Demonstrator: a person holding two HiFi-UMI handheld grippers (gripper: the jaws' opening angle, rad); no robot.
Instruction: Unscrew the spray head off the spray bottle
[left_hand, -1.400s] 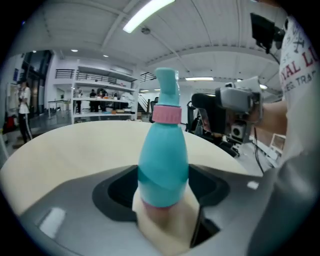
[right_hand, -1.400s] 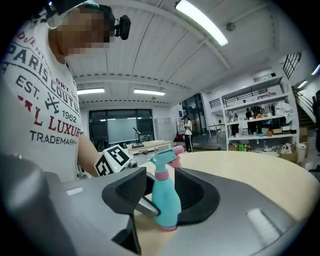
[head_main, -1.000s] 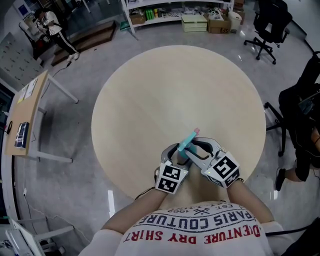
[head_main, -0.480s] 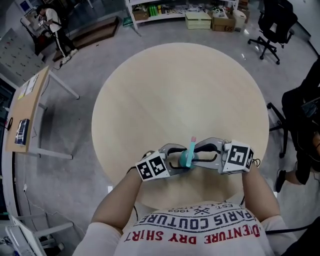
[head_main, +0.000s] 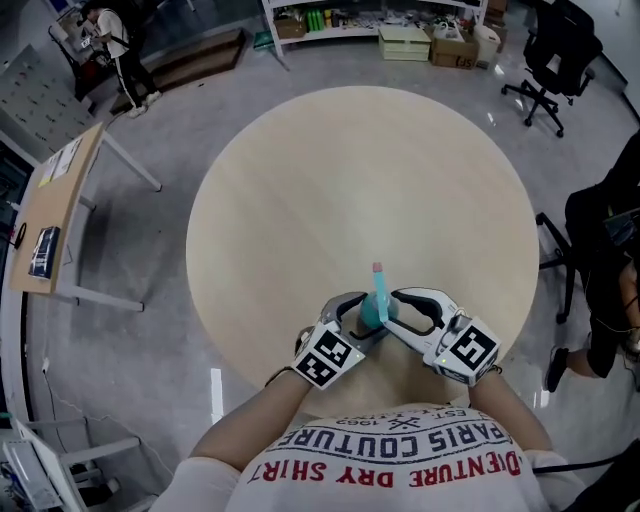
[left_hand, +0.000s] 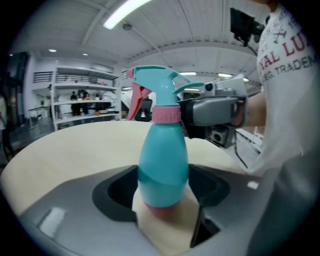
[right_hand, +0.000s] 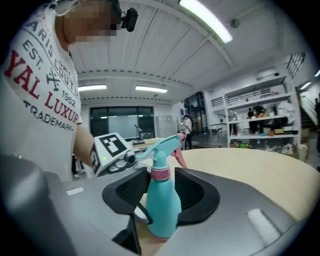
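A teal spray bottle (head_main: 377, 303) with a pink collar (left_hand: 165, 114) and pink trigger stands upright near the table's near edge, its spray head (left_hand: 159, 84) on. My left gripper (head_main: 360, 320) is shut on the bottle's lower body (left_hand: 162, 170) from the left. From the right, my right gripper (head_main: 396, 310) has the bottle (right_hand: 163, 202) between its jaws. These jaws have just been opening, and the pads (right_hand: 197, 192) stand beside the shoulder and collar (right_hand: 160, 173) without pressing. The nozzle (head_main: 376, 268) points away from me.
The round beige table (head_main: 350, 180) has its near rim just below my hands. A small wooden desk (head_main: 50, 225) stands at the left and black office chairs (head_main: 548, 50) at the right. Shelves with boxes (head_main: 400, 30) line the far wall.
The nozzle has swung from pointing far-right to straight away from me. Both hands spread out sideways, then came back in towards my body. The right jaws stand wider round the bottle.
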